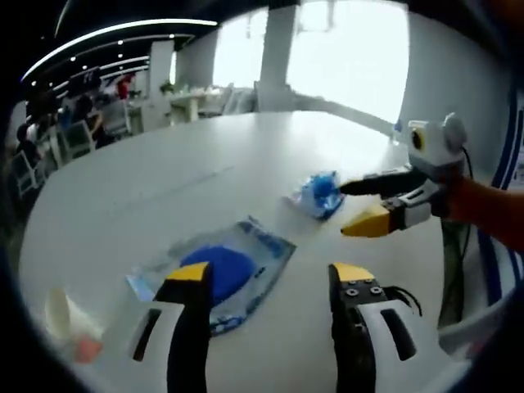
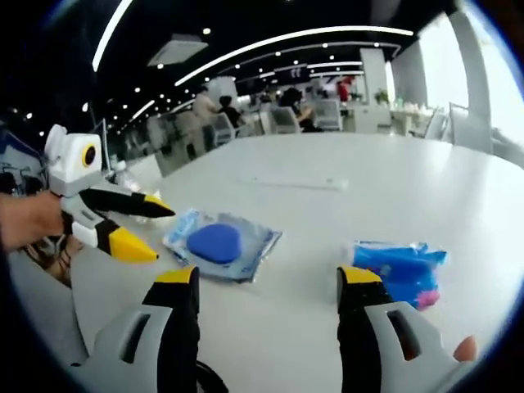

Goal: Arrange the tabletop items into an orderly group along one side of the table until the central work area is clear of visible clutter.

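Note:
A clear packet with a round blue pad (image 1: 219,274) (image 2: 217,243) lies on the white table (image 1: 164,188) (image 2: 344,164). A smaller, crumpled blue packet (image 1: 319,195) (image 2: 401,266) lies farther along. My left gripper (image 1: 270,274) (image 2: 160,233) is open, close above the near end of the clear packet, and holds nothing. My right gripper (image 2: 266,278) (image 1: 350,209) is also open. Its tips are just beside the blue packet in the left gripper view, and I cannot tell whether they touch it.
A small white and pink item (image 1: 72,334) lies near the table's edge by my left gripper. A person's hand (image 2: 29,221) holds the left gripper. Chairs (image 2: 282,119) and seated people are beyond the far side of the table, and bright windows (image 1: 344,49) stand behind it.

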